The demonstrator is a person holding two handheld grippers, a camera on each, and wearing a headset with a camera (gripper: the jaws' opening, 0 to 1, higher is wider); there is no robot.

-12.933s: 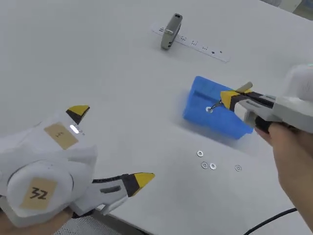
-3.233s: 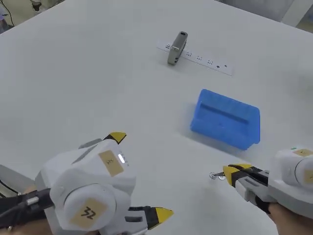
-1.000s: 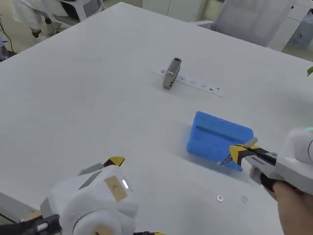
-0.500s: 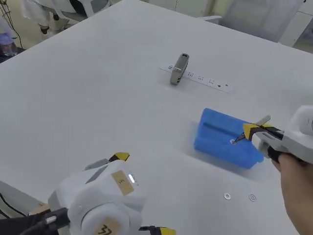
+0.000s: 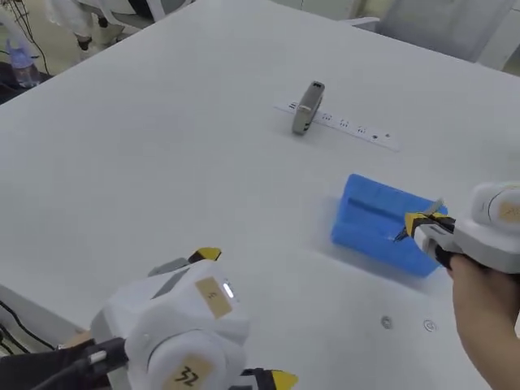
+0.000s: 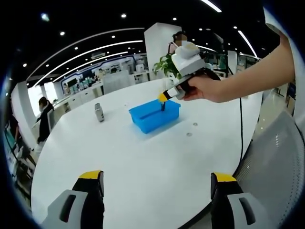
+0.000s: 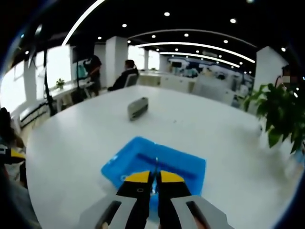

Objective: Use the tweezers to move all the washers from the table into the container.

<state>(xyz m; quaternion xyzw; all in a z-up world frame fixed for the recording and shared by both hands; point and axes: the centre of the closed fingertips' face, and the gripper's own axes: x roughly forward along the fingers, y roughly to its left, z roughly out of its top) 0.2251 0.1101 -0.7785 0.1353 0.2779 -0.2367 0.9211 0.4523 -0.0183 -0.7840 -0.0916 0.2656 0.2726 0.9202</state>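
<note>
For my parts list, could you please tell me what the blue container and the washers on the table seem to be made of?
Blue container: likely plastic, uniformly blue and matte. Washers: probably metal, small silvery rings with a slight glint; too small to be sure.

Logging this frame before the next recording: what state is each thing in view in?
left claw: open, empty.
right claw: shut on the tweezers.
tweezers: gripped, tips over the blue container.
blue container: open-topped, on the table.
washers: two, flat on the table, outside the container.
grey adapter: upright at the power strip.
</note>
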